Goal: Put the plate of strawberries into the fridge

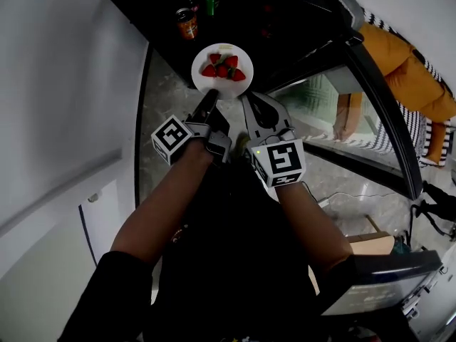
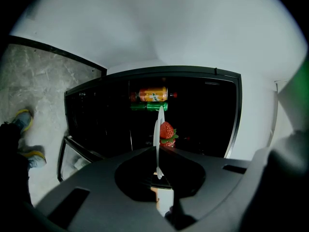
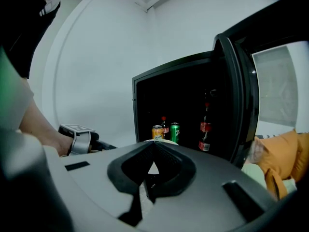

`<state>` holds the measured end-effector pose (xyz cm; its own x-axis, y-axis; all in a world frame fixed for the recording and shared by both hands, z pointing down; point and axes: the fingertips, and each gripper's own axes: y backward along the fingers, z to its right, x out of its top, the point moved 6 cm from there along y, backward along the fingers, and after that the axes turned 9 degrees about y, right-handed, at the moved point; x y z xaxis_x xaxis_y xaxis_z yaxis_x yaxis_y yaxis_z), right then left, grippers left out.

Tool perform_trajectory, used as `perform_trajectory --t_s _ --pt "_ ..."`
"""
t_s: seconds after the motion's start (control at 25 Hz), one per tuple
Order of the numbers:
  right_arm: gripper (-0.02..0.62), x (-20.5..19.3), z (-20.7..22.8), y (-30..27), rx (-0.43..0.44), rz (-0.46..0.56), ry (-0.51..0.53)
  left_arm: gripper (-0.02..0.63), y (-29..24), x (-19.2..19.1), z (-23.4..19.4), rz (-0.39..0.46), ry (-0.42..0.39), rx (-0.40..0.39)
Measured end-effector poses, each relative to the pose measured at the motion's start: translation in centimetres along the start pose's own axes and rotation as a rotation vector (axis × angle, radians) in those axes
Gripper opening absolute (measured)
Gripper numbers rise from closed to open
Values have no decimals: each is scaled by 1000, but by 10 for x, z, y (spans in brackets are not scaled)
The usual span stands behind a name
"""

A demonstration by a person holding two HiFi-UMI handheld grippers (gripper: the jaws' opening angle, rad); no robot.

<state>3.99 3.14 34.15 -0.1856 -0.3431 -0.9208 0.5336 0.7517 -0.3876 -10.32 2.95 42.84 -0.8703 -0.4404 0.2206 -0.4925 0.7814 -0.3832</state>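
Note:
A white plate point(image 1: 222, 83) with several strawberries point(image 1: 223, 67) hangs in front of the open, dark fridge point(image 1: 285, 13). My left gripper point(image 1: 213, 93) is shut on the plate's near rim. In the left gripper view the plate point(image 2: 158, 129) shows edge-on between the jaws of that gripper point(image 2: 158, 148), with a strawberry point(image 2: 167, 130) beside it. My right gripper point(image 1: 244, 97) is shut, its tips right at the plate's rim on the right. The right gripper view shows its jaws point(image 3: 153, 143) meeting, with a sliver of plate point(image 3: 164, 141) just past them. Whether it pinches the rim I cannot tell.
Inside the fridge stand an orange can point(image 1: 187, 24) and a green can point(image 1: 211, 6). Cola bottles point(image 3: 205, 127) stand at the fridge's right side. The glass fridge door point(image 1: 388, 123) stands open at the right. A person in an orange jacket point(image 1: 410, 70) crouches beyond it. A white wall point(image 1: 64, 84) runs along the left.

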Motion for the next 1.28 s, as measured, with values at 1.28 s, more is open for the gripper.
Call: perform_trajectory --t_s 1.28 --pt "5 -13 -26 6 -109 64 58 16 -1 1 -9 -24 -23 -124"
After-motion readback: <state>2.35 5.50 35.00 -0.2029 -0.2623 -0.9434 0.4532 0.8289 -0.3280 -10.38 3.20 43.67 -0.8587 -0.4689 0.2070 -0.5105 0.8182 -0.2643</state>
